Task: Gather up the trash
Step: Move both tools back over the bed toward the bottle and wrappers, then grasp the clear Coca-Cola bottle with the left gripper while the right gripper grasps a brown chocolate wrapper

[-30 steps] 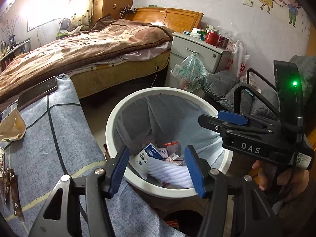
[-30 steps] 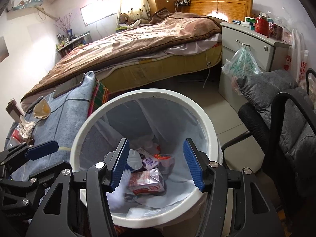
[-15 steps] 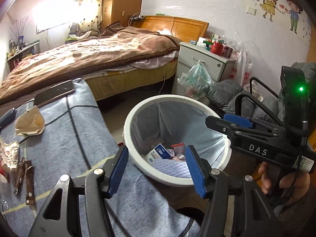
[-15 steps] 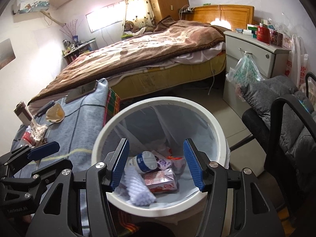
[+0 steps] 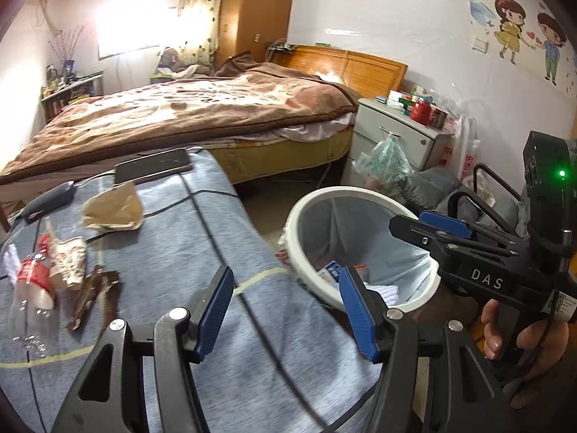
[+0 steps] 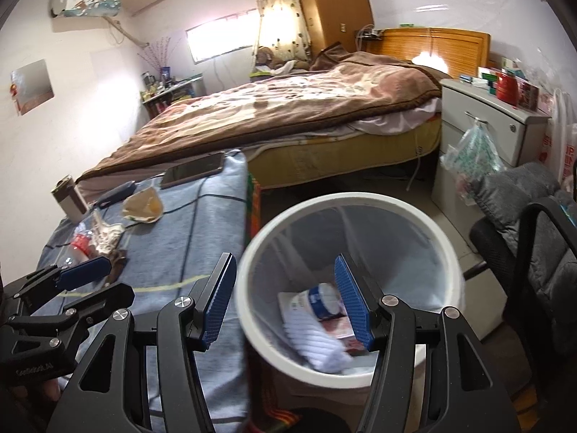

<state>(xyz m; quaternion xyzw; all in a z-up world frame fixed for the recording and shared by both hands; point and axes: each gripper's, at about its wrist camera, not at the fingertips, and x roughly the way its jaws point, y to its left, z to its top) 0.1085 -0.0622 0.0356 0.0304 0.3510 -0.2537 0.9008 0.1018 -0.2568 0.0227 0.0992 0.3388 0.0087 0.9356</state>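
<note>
The round white plastic waste bin (image 6: 348,281), lined with a thin pale bag, stands on the floor just beside the right edge of the table covered in blue-grey cloth with dark grid lines (image 5: 202,249); inside it lie a white ribbed cloth or paper wad (image 6: 310,339), a white and blue printed packet (image 6: 317,301) and a reddish carton (image 6: 340,330), with more scraps beneath that cannot be made out; the bin is far from full.

On the cloth near its left edge sit the pieces not yet collected: a crushed clear plastic bottle with a red label (image 5: 30,285), a crumpled printed paper cup (image 5: 70,259) touching it, dark brown wrappers (image 5: 93,294) just beside those, and a tan crumpled paper bag (image 5: 113,207) nearer the far edge; a dark phone (image 5: 153,167) lies at the far edge, a small dark device (image 5: 48,200) near it.

The left gripper (image 5: 285,317) hangs over the cloth's right edge, blue pads set apart with nothing between them; the right gripper (image 6: 285,299) hangs over the bin's near rim, likewise spread and holding nothing; a hand (image 5: 523,339) grips its handle.

A clear bag of printed packets (image 6: 472,155) hangs from the white bedside cabinet (image 6: 505,133).
</note>
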